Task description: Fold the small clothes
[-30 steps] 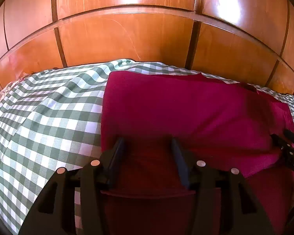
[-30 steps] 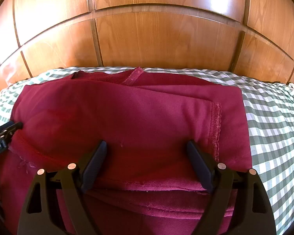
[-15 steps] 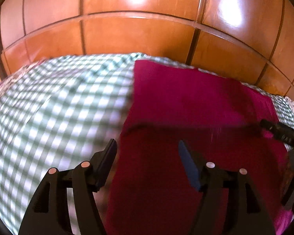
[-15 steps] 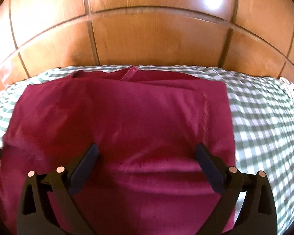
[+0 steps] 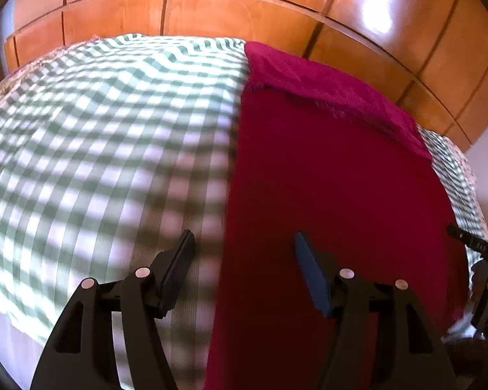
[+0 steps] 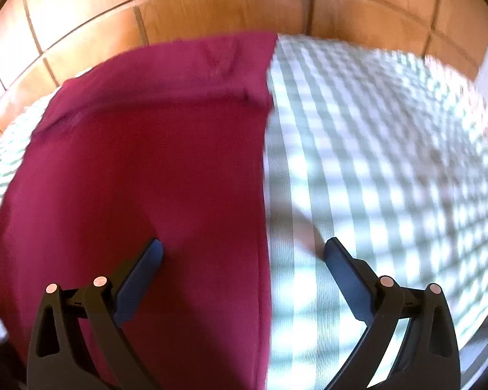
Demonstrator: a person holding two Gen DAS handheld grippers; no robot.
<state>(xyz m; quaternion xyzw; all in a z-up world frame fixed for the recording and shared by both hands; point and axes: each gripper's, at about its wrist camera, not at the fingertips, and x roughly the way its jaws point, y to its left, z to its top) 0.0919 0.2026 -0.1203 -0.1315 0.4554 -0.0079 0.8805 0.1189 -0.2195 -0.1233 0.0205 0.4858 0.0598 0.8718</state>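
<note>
Both grippers, left [image 5: 244, 247] and right [image 6: 244, 250], agape and empty over red garment [image 5: 325, 178]; no legible writing.

Left gripper [image 5: 244, 243]: pitched downward, jaws apart after recent opening, nothing clamped. Right gripper [image 6: 242, 250]: pitched downward, jaws spread very wide after recent opening, nothing clamped.

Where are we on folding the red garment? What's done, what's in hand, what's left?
Done: the red garment lies flat on the checked cloth in a straight-sided rectangle, with a folded layer across its far end.

In hand: nothing. The left tool straddles the garment's left edge and the right tool its right edge. Both are open, their jaws having just been opening.

Left: probably grip both edges for another fold.
</note>
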